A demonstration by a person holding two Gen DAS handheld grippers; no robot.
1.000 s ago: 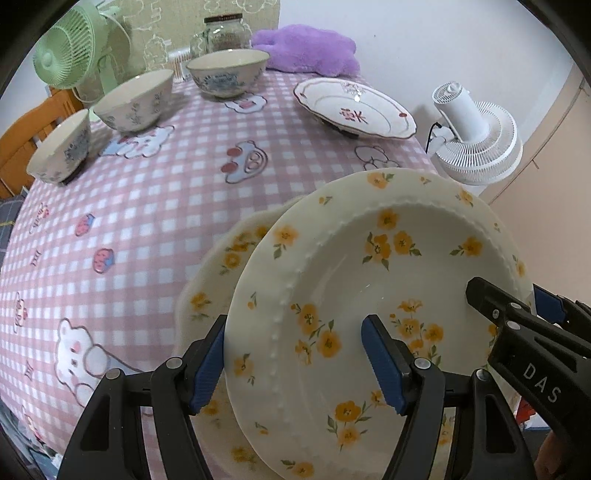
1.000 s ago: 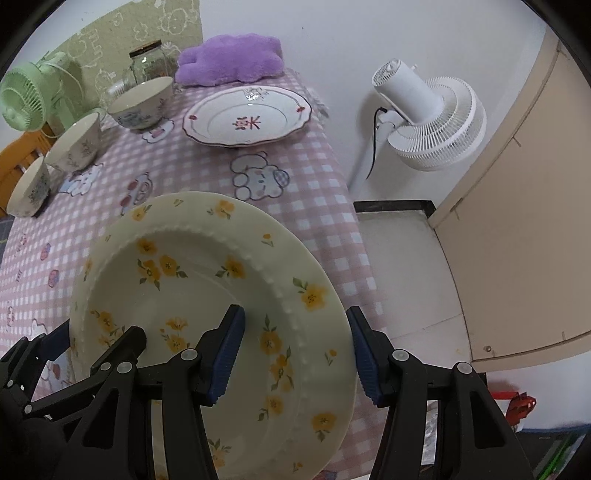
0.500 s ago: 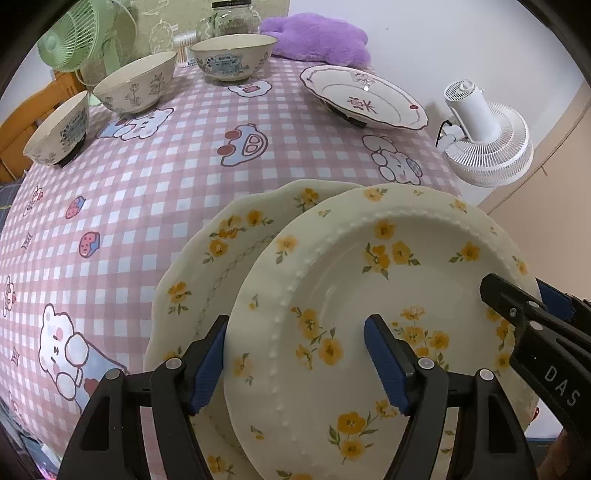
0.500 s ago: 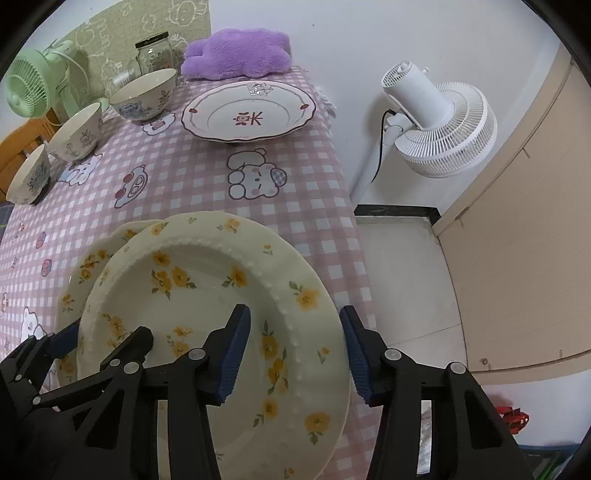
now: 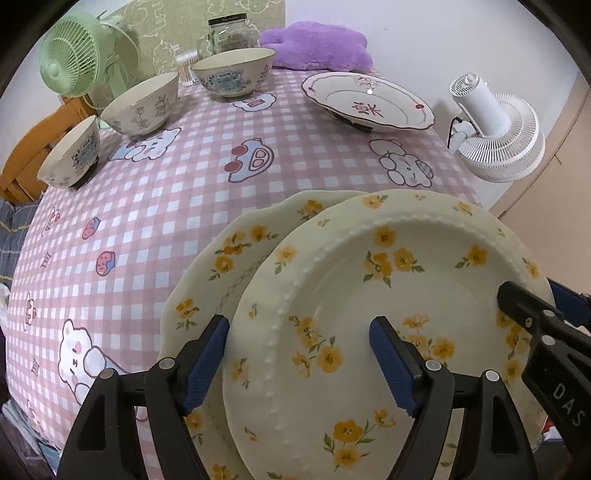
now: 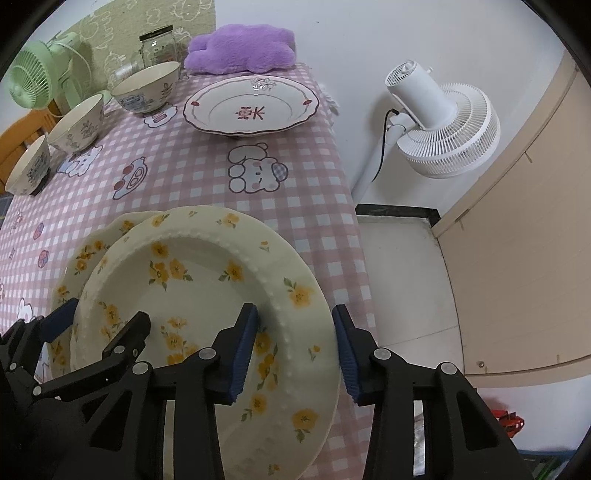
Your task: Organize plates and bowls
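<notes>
A cream plate with yellow flowers (image 5: 369, 302) (image 6: 207, 280) is held between both grippers, above a second flowered plate with a wavy rim (image 5: 229, 258) (image 6: 88, 251) that lies on the pink checked tablecloth. My left gripper (image 5: 299, 354) straddles the held plate's left rim. My right gripper (image 6: 295, 347) straddles its right rim. Both sets of jaws stand wide around the rim. A white plate with red marks (image 5: 365, 101) (image 6: 251, 105) sits at the far right. Three bowls (image 5: 140, 103) (image 6: 144, 88) stand in a row at the far left.
A purple plush (image 5: 317, 46) and a glass jar (image 5: 229, 31) are at the table's back. A green fan (image 5: 70, 62) stands at the back left. A white floor fan (image 6: 439, 125) stands right of the table. The table edge (image 6: 354, 229) drops to a pale floor.
Both grippers have moved with the held plate to the right and back, uncovering more of the wavy-rimmed plate beneath. The far dishes have not moved.
</notes>
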